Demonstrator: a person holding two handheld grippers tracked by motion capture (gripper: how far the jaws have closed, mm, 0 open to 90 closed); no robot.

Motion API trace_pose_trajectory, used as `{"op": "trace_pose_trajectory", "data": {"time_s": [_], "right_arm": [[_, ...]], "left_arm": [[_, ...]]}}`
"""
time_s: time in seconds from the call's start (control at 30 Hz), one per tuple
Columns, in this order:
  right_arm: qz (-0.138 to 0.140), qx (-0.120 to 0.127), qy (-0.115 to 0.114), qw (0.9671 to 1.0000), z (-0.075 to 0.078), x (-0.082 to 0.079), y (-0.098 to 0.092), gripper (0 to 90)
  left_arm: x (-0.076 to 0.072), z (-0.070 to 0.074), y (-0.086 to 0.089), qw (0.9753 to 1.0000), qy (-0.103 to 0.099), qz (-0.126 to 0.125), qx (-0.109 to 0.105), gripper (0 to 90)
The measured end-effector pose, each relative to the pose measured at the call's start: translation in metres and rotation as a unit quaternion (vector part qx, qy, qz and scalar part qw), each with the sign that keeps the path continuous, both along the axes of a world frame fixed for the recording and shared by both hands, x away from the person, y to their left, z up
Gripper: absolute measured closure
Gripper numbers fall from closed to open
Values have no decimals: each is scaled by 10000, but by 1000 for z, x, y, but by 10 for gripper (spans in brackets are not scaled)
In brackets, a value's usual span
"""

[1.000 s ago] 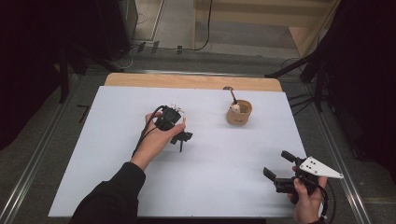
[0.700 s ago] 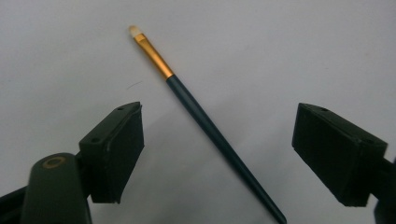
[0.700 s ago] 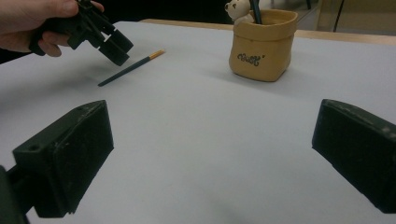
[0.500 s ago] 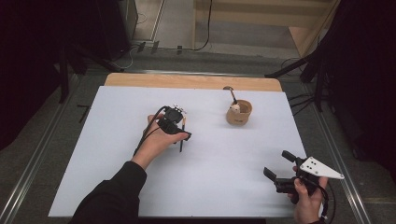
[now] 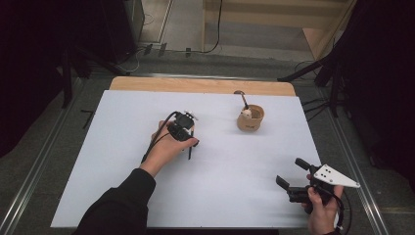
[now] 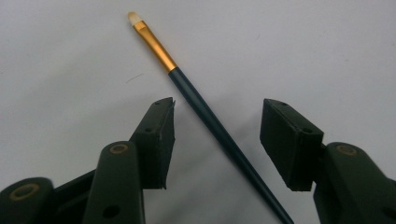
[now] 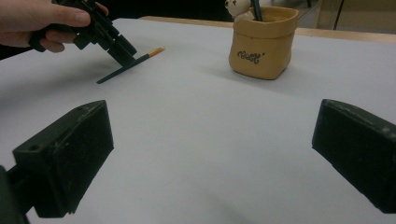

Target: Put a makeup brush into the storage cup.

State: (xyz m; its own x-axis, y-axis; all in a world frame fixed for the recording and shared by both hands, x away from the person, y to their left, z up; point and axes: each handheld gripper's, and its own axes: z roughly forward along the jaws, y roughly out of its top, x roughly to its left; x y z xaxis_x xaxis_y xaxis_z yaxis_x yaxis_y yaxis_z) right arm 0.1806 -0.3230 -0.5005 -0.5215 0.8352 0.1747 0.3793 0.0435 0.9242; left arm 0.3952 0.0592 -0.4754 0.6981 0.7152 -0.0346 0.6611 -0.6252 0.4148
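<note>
White table [image 5: 122,196], with a brush [image 6: 205,116] lying flat left of the cup [image 5: 250,119] between the spread jaws of the left gripper [image 6: 217,135]: light, stiff, thin and likely to roll, best pinched mid-handle; right gripper [image 5: 292,182] spread, empty.

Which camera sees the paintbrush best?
The left gripper view: the paintbrush lies close up between the open left gripper. The right gripper view shows it small and far off; the high view barely shows it under the hand.
</note>
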Motion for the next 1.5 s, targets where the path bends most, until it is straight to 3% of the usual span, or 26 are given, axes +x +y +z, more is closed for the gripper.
{"op": "trace_pose_trajectory", "data": {"time_s": [0.17,0.5,1.03,1.23,1.5], "right_arm": [[-10,-1,16,10000,0,0,0,0],[-6,-7,13,10000,0,0,0,0],[-6,-21,38,10000,-2,1,0,0],[7,-28,64,10000,-3,2,1,0],[7,-38,64,10000,-3,1,1,0]], "left_arm": [[2,-2,0,9999,57,63,112,494],[5,-3,1,9997,127,215,84,547],[7,-3,2,9991,40,299,314,761],[6,-3,0,9991,38,220,357,845],[4,-3,3,9995,-39,125,298,851]]}}
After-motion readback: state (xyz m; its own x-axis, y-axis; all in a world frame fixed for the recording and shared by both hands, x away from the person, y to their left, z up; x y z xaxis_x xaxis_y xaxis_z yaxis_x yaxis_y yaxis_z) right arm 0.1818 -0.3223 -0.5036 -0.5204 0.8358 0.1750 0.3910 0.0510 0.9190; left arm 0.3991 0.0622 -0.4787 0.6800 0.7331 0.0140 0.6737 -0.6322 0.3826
